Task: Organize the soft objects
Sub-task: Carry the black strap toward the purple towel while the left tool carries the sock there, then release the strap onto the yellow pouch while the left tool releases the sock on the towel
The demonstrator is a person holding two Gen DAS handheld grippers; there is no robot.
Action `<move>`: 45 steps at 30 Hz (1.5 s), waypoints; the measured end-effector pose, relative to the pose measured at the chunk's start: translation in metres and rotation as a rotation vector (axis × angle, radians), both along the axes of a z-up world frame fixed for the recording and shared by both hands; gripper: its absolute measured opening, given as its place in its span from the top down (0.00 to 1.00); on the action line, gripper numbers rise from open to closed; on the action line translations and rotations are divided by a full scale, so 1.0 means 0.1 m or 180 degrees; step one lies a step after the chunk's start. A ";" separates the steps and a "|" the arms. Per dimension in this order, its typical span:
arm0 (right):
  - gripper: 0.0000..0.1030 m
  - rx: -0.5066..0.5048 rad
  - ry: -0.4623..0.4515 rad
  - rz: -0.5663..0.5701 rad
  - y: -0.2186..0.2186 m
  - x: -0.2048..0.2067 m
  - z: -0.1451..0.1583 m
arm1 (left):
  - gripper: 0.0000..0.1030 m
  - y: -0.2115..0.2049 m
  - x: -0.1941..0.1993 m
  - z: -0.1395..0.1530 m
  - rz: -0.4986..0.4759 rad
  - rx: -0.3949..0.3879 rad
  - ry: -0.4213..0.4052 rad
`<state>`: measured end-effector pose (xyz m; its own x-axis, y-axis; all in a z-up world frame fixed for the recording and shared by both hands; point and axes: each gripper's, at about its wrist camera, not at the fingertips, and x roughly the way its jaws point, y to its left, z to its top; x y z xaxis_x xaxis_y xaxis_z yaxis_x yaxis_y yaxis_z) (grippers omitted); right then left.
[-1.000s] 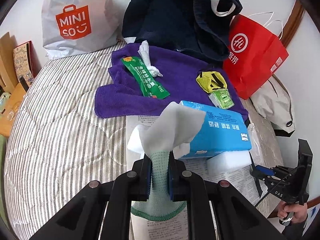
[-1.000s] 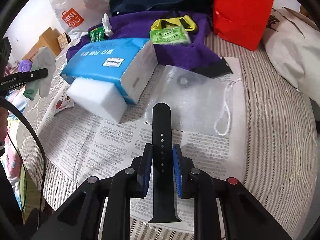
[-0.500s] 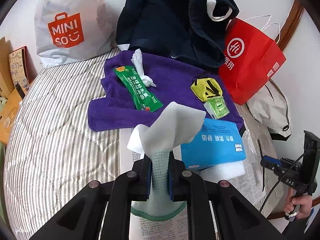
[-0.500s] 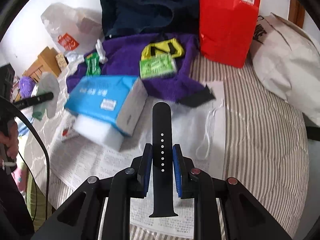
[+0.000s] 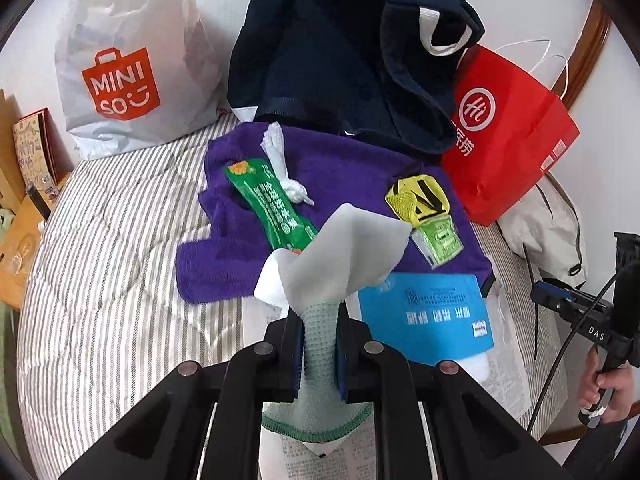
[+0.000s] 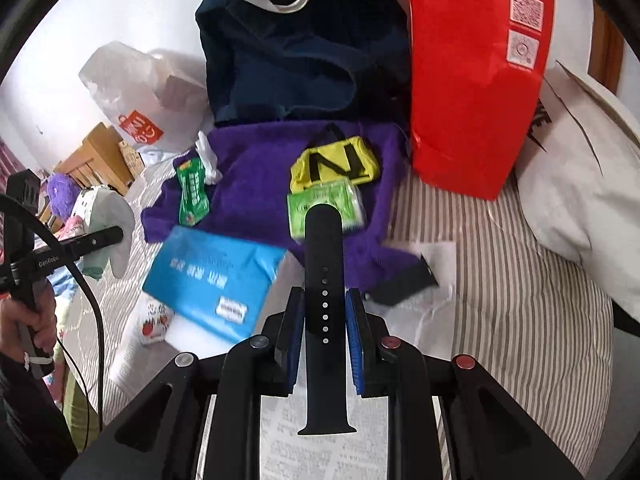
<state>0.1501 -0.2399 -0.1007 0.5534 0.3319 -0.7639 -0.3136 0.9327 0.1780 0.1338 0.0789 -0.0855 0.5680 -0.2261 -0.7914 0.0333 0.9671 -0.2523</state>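
My left gripper (image 5: 319,344) is shut on a pale grey-green cloth (image 5: 344,252) that fans out above the fingers, held over the bed. My right gripper (image 6: 324,332) is shut on a black watch strap (image 6: 323,280), which sticks up between the pads. Below lies a purple towel (image 5: 352,176) carrying a green packet (image 5: 268,204), a twisted white tissue (image 5: 280,160), a yellow-black pouch (image 5: 418,196) and a green wipes pack (image 5: 438,240). A blue tissue pack (image 5: 428,320) rests on a white foam block (image 6: 188,334). The left gripper with its cloth (image 6: 114,220) shows at the right wrist view's left edge.
A dark navy bag (image 5: 352,52), a red paper bag (image 5: 512,136), a white Miniso bag (image 5: 124,64) and a beige bag (image 5: 548,232) line the far side of the striped bed (image 5: 100,280). Newspaper (image 6: 328,440) and a clear plastic pouch (image 6: 432,284) lie underneath.
Both grippers have risen and moved toward the purple towel, each keeping its grip. In the right wrist view the tissue pack and newspaper have slid down the picture.
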 end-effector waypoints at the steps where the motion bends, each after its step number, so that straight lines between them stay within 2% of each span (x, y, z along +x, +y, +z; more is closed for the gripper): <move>1: 0.80 0.0006 -0.0004 -0.0001 0.01 0.02 0.01 | 0.88 0.01 0.02 0.01 0.0001 0.0002 -0.0001; 11: 0.80 0.0037 -0.0071 0.0033 0.12 0.38 0.14 | 0.88 0.05 0.29 0.06 0.0009 0.0000 -0.0029; 28: 0.80 -0.0045 -0.0051 0.0075 0.31 0.84 0.12 | 0.88 0.12 0.65 0.03 0.0014 0.0009 0.0005; 45: 0.80 -0.0091 0.0076 0.0083 0.47 1.33 -0.10 | 0.88 0.19 0.95 -0.02 0.0022 0.0027 0.0045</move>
